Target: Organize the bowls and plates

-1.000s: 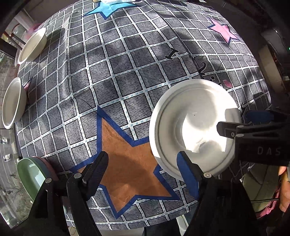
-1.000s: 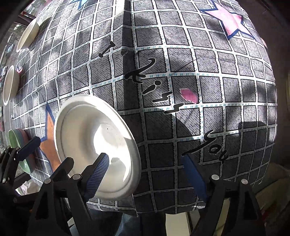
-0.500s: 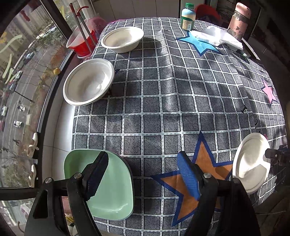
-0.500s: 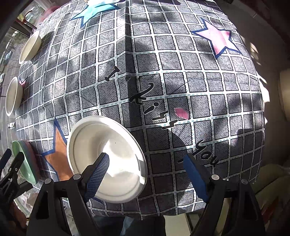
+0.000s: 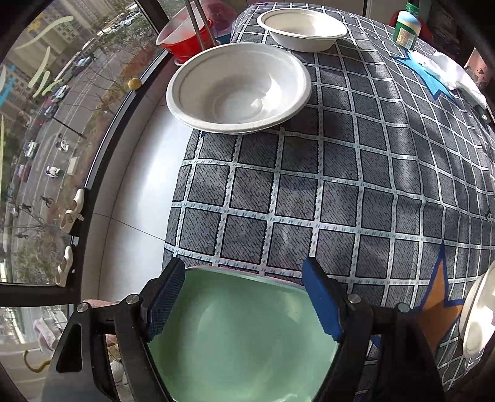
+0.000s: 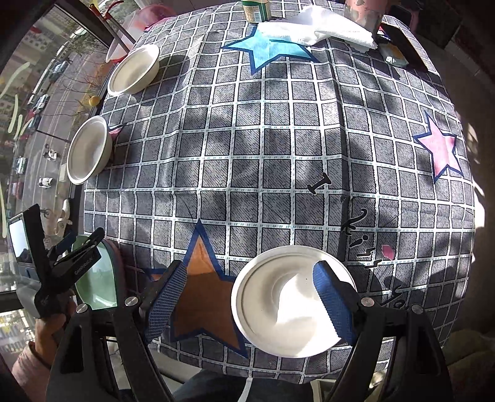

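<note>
A green square plate point(image 5: 244, 340) lies at the table's near left corner, with a pinkish rim showing under it. My left gripper point(image 5: 243, 298) hangs open over it, a finger at either side and neither pad touching; the right wrist view shows this left gripper point(image 6: 83, 239) above the green plate point(image 6: 96, 278). A round white plate point(image 6: 278, 297) rests near the front edge beside an orange star. My right gripper point(image 6: 250, 301) stands open above it with nothing held. Two white bowls point(image 5: 238, 86) point(image 5: 303, 27) sit along the window side.
The checked tablecloth point(image 6: 247, 173) covers the table. At the far end are a green bottle point(image 6: 255, 9), a folded white cloth point(image 6: 315, 31) and a pink tumbler point(image 6: 362, 9). A red bucket point(image 5: 185, 37) stands on the window sill. A person's hand point(image 6: 46, 327) holds the left gripper.
My left gripper has swung left from beside the white plate to above the green plate. The right gripper has risen, so its view takes in far more of the table.
</note>
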Demonstrator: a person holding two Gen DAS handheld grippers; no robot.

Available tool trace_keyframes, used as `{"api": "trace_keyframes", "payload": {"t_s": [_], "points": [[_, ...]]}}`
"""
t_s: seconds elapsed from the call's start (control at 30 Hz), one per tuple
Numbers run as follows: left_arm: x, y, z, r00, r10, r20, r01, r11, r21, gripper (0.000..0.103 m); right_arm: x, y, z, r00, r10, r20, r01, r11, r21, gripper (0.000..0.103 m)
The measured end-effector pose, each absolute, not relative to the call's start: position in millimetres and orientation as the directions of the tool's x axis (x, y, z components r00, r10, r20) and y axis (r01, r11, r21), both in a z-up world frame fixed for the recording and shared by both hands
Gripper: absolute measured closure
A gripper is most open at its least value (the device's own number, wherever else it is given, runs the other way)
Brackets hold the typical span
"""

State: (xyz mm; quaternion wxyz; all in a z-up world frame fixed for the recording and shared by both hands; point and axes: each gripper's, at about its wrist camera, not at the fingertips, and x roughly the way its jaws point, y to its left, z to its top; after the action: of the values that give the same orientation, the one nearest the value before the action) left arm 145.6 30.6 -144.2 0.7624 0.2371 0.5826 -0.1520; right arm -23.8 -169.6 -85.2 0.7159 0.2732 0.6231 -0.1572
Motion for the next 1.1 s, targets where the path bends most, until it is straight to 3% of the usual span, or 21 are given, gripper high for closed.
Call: {"api": "trace_keyframes", "payload": {"t_s": [0.4,0.57,1.1], "points": [[202.9,22.2,-95.1,0.301,-0.001,-0.954,0.472,0.869,0.148,0.022,80.7,-125.4,-104.4,0.175,0.191,-0.966,0.476,0.842,0.253,0.018],[247.6,16.4,-90.0,0.319,0.037,-0.947,0.424,0.888,0.178,0.022,138.8,-114.3,-119.3,0.168,0.222,-0.961,0.461,0.844,0.275,0.018],[332.9,4.2,-141.8,0.264,0.111,-0.958,0.379,0.902,0.209,0.022,256.9,-84.9,-177.3,0.131,0.268,-0.955,0.453,0.840,0.298,0.018]]}}
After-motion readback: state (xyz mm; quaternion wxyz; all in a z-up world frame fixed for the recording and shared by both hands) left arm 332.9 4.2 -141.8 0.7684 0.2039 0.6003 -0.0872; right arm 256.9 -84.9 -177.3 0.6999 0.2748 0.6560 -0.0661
